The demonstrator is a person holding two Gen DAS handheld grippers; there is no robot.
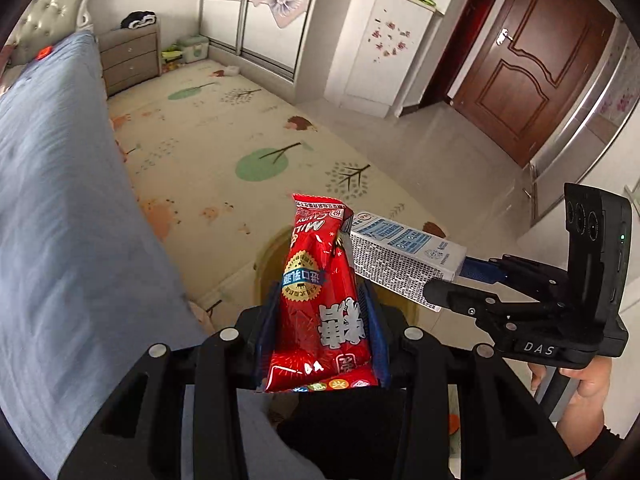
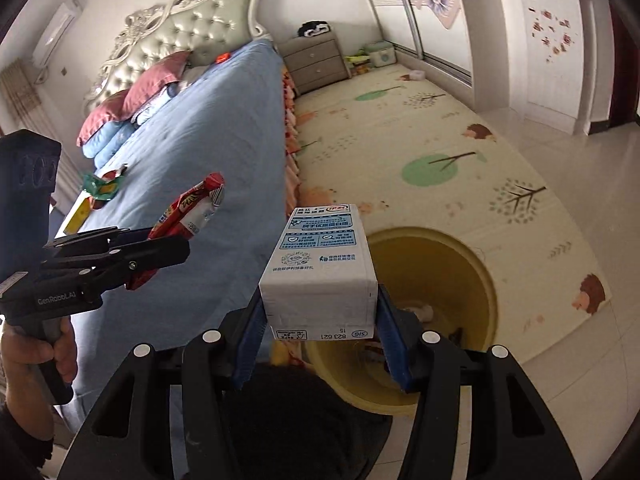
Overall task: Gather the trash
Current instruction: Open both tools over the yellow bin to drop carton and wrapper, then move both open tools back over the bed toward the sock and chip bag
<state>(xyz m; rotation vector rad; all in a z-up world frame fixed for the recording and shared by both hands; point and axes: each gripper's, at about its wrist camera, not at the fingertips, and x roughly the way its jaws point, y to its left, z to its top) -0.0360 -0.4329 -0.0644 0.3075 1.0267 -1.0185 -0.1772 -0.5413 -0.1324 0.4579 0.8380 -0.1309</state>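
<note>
My left gripper (image 1: pixel 322 312) is shut on a red candy wrapper (image 1: pixel 320 280), held upright above the yellow bin (image 1: pixel 266 260). The same wrapper (image 2: pixel 188 212) shows at the left of the right wrist view, over the bed. My right gripper (image 2: pixel 320 320) is shut on a white and blue milk carton (image 2: pixel 320 264), held over the yellow bin (image 2: pixel 460 264), which has some scraps inside. In the left wrist view the carton (image 1: pixel 400 256) sits just right of the wrapper, with the right gripper (image 1: pixel 448 288) behind it.
A blue bed (image 2: pixel 200 128) lies to the left with a green wrapper (image 2: pixel 100 184) and a yellow packet (image 2: pixel 78 212) on it. A patterned play mat (image 2: pixel 420 140) covers the floor. A grey nightstand (image 2: pixel 316 62), wardrobe (image 1: pixel 256 8) and brown door (image 1: pixel 532 60) stand farther off.
</note>
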